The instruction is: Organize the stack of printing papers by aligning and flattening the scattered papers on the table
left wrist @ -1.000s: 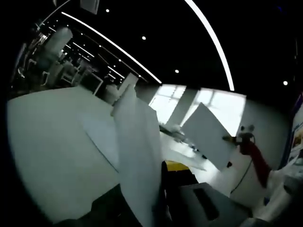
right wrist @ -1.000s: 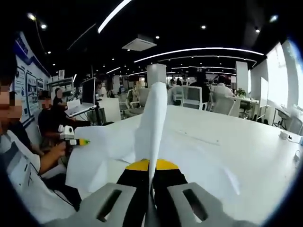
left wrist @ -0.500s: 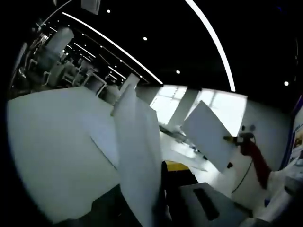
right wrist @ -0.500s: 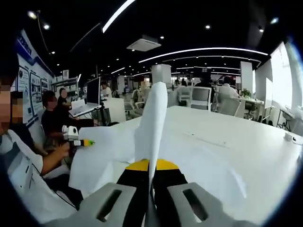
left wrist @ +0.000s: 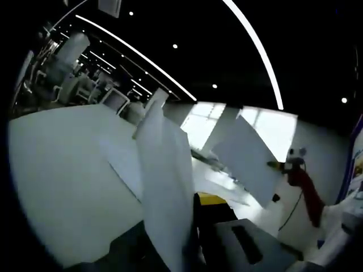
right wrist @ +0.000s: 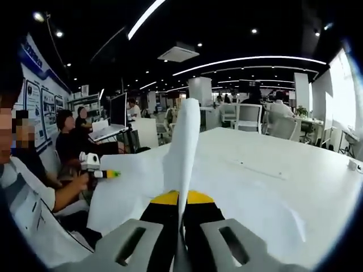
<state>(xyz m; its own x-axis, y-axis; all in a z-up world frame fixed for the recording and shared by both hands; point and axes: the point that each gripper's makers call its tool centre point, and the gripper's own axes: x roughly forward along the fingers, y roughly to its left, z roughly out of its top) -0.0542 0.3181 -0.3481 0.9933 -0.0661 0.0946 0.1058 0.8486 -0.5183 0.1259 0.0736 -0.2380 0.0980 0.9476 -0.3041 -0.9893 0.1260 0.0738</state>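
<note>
Printer paper is about as light and floppy as it gets: thin sheets that sag under their own weight, slide over each other easily, and crease if you pinch hard or yank. So you want to grab near an edge, with an even light clamp, and keep both ends moving together or the sheets will fan out or buckle.

That's pretty much what's going on here. The right gripper (right wrist: 180, 238) has its jaws closed down to almost nothing on the paper stack (right wrist: 182, 153), which rises straight up out of the gap between them, edge-on to the camera, then spreads out to either side beyond the tips. The left gripper (left wrist: 190, 249) looks the same: jaws pinched onto a paper edge (left wrist: 164, 181) standing up between them. It's dark at the base, so I can't see the exact contact, but the sheet clearly comes out from between the jaws.

So the paper is off the table (right wrist: 272, 170), lifted and held between 2 grippers. In the right gripper view the left one sits off to the left of the jaws, holding the far end. More loose sheets (left wrist: 122, 167) appear to lie flat on the table ahead of the left jaws.
</note>
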